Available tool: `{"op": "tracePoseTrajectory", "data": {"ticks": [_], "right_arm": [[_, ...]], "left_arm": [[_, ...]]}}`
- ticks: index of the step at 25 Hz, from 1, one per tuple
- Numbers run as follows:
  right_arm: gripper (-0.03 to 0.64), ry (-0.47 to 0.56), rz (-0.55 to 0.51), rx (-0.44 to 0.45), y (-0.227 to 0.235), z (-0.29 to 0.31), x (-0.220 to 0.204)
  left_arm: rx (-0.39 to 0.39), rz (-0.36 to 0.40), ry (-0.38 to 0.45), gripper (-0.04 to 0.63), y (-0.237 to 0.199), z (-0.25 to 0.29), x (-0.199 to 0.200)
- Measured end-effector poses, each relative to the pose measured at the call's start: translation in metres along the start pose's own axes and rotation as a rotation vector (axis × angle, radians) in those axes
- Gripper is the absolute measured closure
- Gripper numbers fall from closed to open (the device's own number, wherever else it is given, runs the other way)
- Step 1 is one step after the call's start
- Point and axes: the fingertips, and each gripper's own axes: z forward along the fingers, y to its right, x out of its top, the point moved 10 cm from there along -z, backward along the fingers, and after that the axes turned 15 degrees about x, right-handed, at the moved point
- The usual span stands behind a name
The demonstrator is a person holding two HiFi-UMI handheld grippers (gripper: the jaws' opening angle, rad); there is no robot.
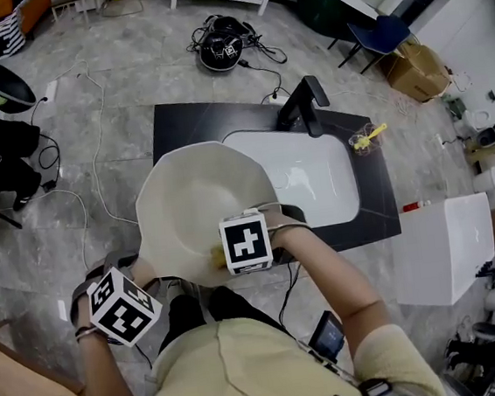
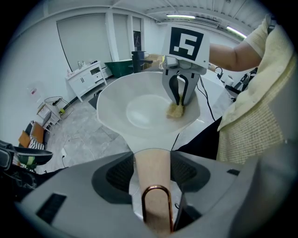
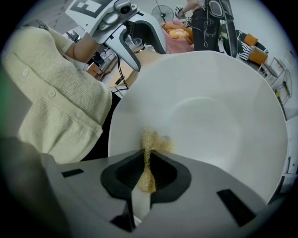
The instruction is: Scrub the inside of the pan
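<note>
Your right gripper (image 3: 148, 174) pinches the yellow sponge (image 3: 152, 141) against the near wall of the white pan (image 1: 190, 199) at centre frame, your left gripper (image 2: 152, 157) clamps its handle (image 2: 153, 186), and the pan's bottom lies up-right of the sponge.

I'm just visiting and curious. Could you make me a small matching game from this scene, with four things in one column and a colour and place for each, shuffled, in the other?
Things:
1. pan
2. scrub pad
3. pan handle
4. faucet

Descriptions:
A. black, standing at the far edge of the sink
B. white, with the pad pressed against its inside
C. yellowish, pinched in the right gripper
D. tan, clamped in the left gripper

Pairs: 1-B; 2-C; 3-D; 4-A
</note>
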Motion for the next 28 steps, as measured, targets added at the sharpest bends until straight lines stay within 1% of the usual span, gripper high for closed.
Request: {"op": "tracePoseTrajectory", "data": {"ticks": [3,7,10,18,21,25,28], "right_arm": [[0.566,-0.044,0.015,-0.02,0.002,-0.002,-0.006],[0.566,-0.133,0.052,-0.088,0.004,-0.005,-0.013],[0.566,-0.181,0.074,-0.139,0.006,-0.005,-0.017],[0.566,-0.283,0.135,-0.318,0.021,-0.01,-0.027],[0.566,-0.293,0.159,-0.366,0.028,-0.012,-0.031],[0.566,-0.276,0.177,-0.426,0.036,-0.017,-0.034],[0.566,-0.269,0.189,-0.514,0.046,-0.024,-0.036]], "left_arm": [[0.006,0.007,-0.006,0.347,0.0,0.0,0.0],[0.012,0.01,-0.008,0.347,0.001,0.0,0.001],[0.017,0.007,-0.008,0.347,0.002,0.0,0.0],[0.019,0.004,-0.006,0.347,0.002,0.002,0.0],[0.018,0.001,-0.007,0.347,0.002,0.001,-0.001],[0.012,0.001,-0.007,0.347,0.001,0.002,0.0],[0.006,0.002,-0.01,0.347,0.001,0.003,0.0]]}}
